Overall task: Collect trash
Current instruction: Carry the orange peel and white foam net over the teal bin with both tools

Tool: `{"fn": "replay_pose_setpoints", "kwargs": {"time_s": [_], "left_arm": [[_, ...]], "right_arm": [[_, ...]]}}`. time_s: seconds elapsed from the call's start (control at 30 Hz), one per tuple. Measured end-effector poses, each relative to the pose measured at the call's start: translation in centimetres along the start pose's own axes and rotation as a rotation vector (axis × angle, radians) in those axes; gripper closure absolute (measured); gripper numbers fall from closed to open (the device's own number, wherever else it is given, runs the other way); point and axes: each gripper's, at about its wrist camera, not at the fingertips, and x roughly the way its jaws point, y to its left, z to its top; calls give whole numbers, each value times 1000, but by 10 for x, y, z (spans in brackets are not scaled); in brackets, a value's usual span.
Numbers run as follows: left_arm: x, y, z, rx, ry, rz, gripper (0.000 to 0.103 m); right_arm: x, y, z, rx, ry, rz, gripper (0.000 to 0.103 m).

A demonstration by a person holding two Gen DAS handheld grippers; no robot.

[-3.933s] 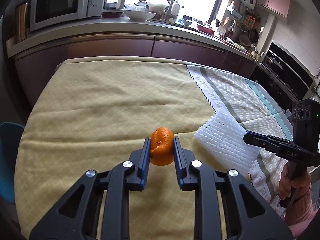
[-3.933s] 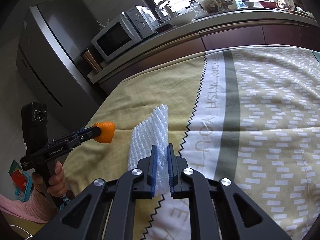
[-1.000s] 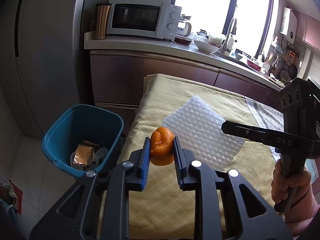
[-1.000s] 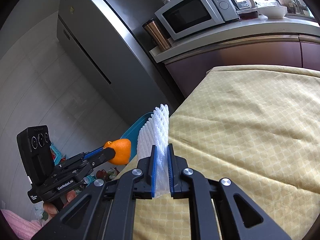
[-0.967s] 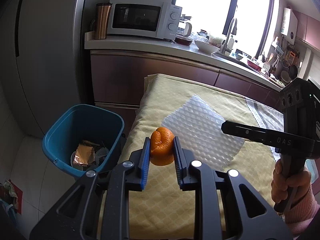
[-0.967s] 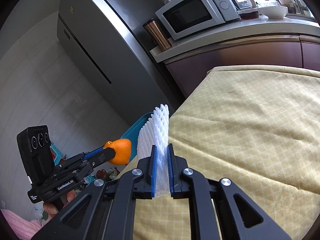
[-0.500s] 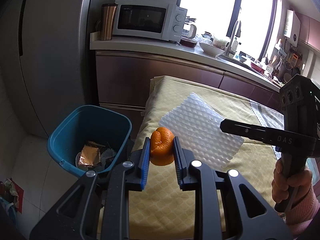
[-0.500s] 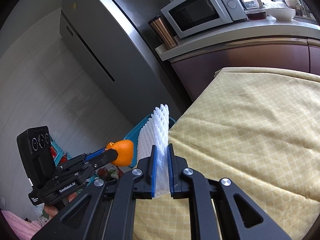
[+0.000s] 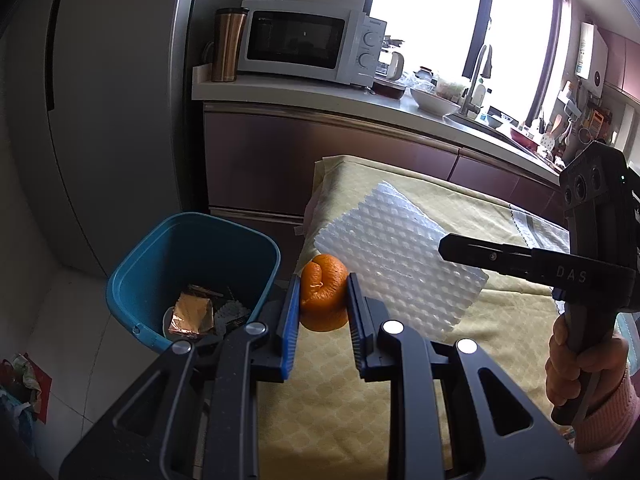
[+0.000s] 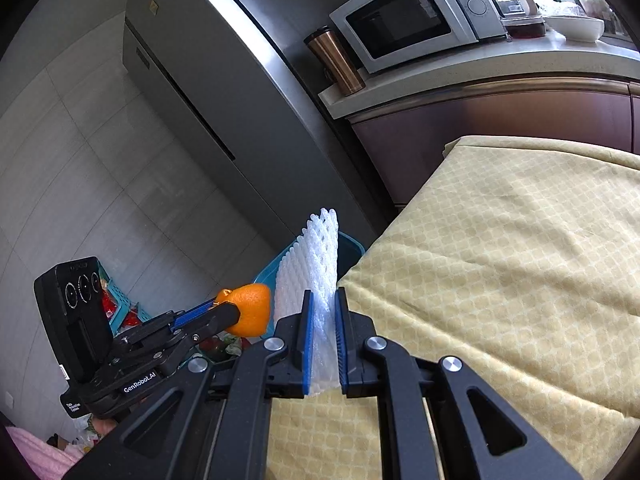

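Clearly my left gripper (image 9: pixel 323 312) is clamped on the orange peel (image 9: pixel 323 297), while my right gripper (image 10: pixel 322 334) pinches the white foam net (image 10: pixel 312 268) edge-on; the blue bin (image 9: pixel 256 240) lies down and left of both, nearer my left hand; so I judge the peel drops first.

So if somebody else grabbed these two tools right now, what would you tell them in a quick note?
Left gripper: shut on the orange peel, held beside the blue bin's near rim, not yet over its opening.
Right gripper: shut on the white foam net, held upright over the table's edge, close to the bin.
Done: both pieces are lifted off the yellow cloth; the bin already holds some wrappers.
Left: carry each over the bin, open the fingers, drop them in.
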Motion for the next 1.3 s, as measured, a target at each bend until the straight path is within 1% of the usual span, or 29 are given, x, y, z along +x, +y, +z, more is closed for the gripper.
{"fn": "replay_pose_setpoints", "kwargs": {"time_s": [0.47,0.8,0.83,1.3], "left_arm": [[-1,19,6,-21,-16,34,81],[3,33,10,-38,-12,63,81],[3,34,9,-39,-12,65,81],[8,47,9,-63,-4,102,80]], "right_arm": [[19,11,11,-15,19,16,94],[35,16,15,-18,45,32,94],[36,17,16,-23,57,44,94],[52,22,17,-10,90,44,94]]}}
